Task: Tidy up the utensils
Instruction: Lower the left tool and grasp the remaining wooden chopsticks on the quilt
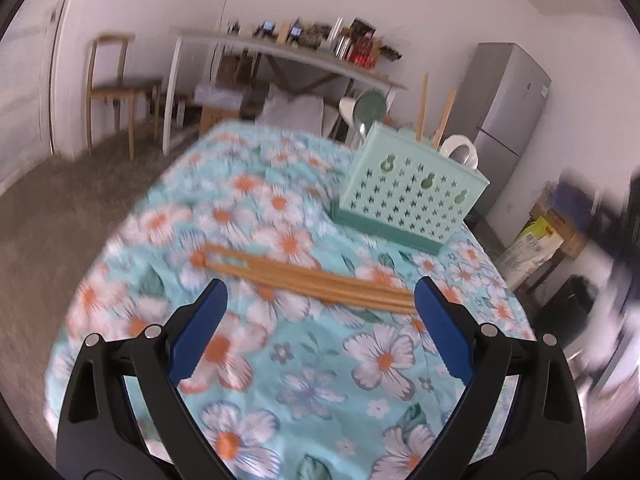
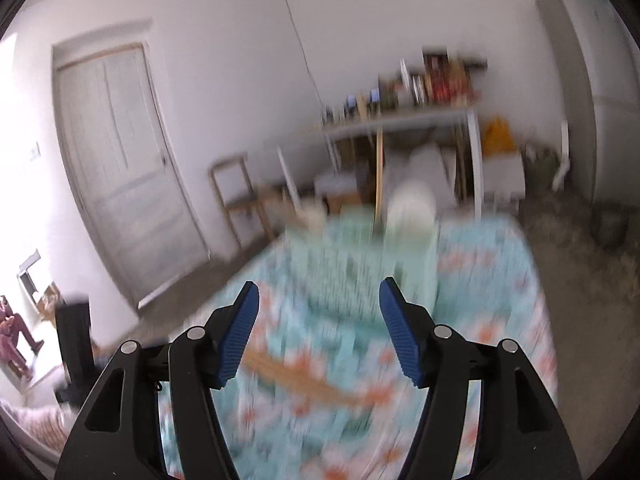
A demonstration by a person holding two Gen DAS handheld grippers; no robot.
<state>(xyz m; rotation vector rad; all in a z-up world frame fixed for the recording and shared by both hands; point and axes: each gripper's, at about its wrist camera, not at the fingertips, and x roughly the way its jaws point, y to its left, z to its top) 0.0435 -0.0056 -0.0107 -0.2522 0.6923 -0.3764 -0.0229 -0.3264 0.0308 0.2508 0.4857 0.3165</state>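
A bundle of wooden chopsticks (image 1: 308, 276) lies on the floral tablecloth (image 1: 256, 208), just beyond my left gripper (image 1: 320, 300), which stands open and empty above the cloth. Behind them to the right stands a mint-green perforated utensil holder (image 1: 412, 196) with two chopsticks (image 1: 422, 106), a green-headed utensil (image 1: 370, 106) and a white utensil (image 1: 460, 148) upright in it. The right wrist view is badly blurred: my right gripper (image 2: 318, 304) is open with nothing between its fingers, the chopsticks (image 2: 316, 384) show as an orange smear below it, and the holder (image 2: 360, 240) stands ahead.
The table (image 1: 100, 280) drops off to grey carpet on the left and far side. A wooden chair (image 1: 116, 88) and a cluttered white shelf table (image 1: 280, 56) stand against the back wall. A grey fridge (image 1: 508, 112) and boxes (image 1: 548, 232) are at the right.
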